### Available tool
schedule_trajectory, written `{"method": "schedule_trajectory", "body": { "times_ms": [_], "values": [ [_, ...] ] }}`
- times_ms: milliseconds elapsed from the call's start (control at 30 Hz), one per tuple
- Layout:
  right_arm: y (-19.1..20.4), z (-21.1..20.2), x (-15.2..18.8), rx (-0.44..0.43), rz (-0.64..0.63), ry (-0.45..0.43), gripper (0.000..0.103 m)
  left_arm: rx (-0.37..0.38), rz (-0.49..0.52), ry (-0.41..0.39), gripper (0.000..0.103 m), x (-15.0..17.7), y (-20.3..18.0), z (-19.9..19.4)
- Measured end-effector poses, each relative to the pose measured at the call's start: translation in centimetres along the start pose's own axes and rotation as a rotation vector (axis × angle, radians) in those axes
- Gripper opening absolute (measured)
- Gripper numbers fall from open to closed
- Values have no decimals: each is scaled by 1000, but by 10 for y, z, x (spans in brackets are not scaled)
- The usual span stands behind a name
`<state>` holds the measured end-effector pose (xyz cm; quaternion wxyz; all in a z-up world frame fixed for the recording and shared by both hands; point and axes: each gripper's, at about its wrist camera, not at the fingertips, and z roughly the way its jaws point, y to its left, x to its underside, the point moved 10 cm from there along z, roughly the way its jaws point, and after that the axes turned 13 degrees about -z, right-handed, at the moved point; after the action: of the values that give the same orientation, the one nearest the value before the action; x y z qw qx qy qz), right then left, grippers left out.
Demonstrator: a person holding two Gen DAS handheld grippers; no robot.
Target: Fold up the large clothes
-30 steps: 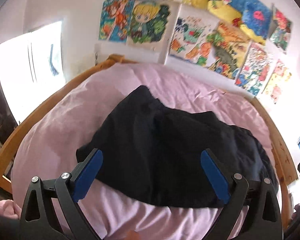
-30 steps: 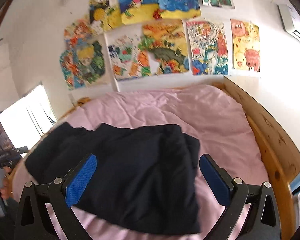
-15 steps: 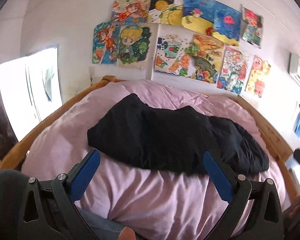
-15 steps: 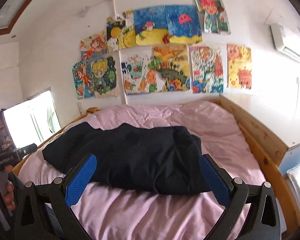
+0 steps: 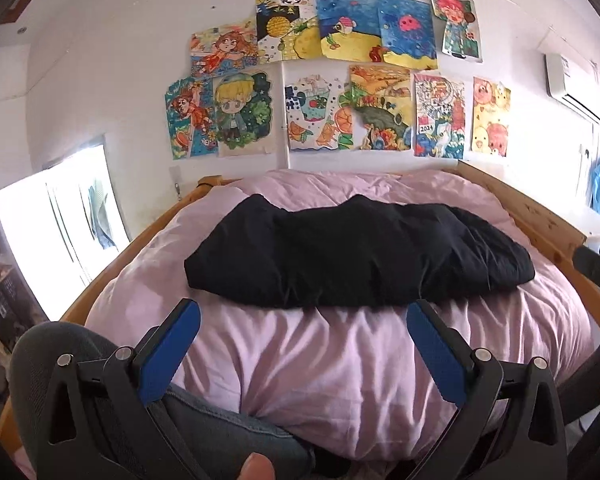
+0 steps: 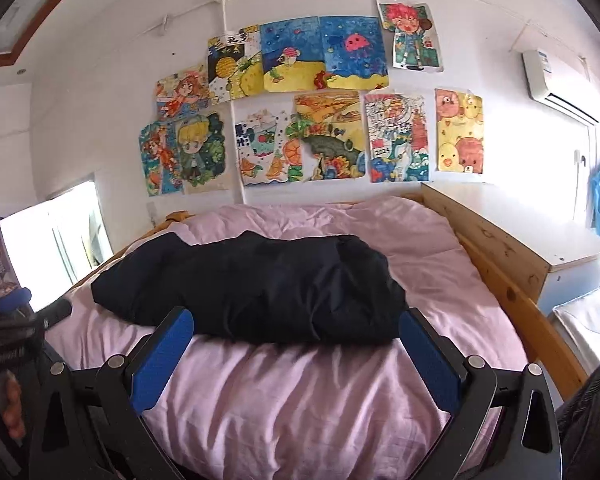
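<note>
Now we are holding our left tongs (image 5: 303,338) and right tongs (image 6: 296,336) wide open with nothing in them, looking at the dark clothes (image 5: 356,258) lying bunched across the pink bed (image 5: 340,368), so we think grabbing its near edge comes next.

Folded black garment (image 5: 356,256) on pink duvet (image 5: 332,364), left gripper (image 5: 304,320) spread wide and empty above it, drawings (image 5: 340,76) on wall

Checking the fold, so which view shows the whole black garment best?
The left wrist view: the black garment lies whole across the pink duvet, both ends visible. In the right wrist view the right claw overlaps its near edge.
</note>
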<state>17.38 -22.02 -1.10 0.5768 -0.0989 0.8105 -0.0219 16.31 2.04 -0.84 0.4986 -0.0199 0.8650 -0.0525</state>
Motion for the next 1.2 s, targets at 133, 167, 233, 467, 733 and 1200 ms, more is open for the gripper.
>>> {"method": "schedule_trajectory", "body": {
  "times_ms": [133, 167, 233, 467, 733, 1200],
  "values": [
    [1, 3, 6, 6, -13, 25, 103, -10, 6, 4, 102, 5, -1, 5],
    [1, 4, 7, 9, -15, 32, 103, -10, 11, 11, 102, 7, -2, 6],
    [2, 4, 9, 10, -20, 41, 103, -6, 27, 33, 102, 14, -6, 9],
    [10, 10, 20, 1, -53, 95, 103, -10, 54, 32, 102, 18, -13, 11],
    [8, 14, 27, 1, -31, 121, 103, -12, 10, 66, 102, 18, -4, 19],
    [10, 15, 28, -5, -37, 123, 103, -13, -11, 68, 102, 15, 2, 17]
  ]
}}
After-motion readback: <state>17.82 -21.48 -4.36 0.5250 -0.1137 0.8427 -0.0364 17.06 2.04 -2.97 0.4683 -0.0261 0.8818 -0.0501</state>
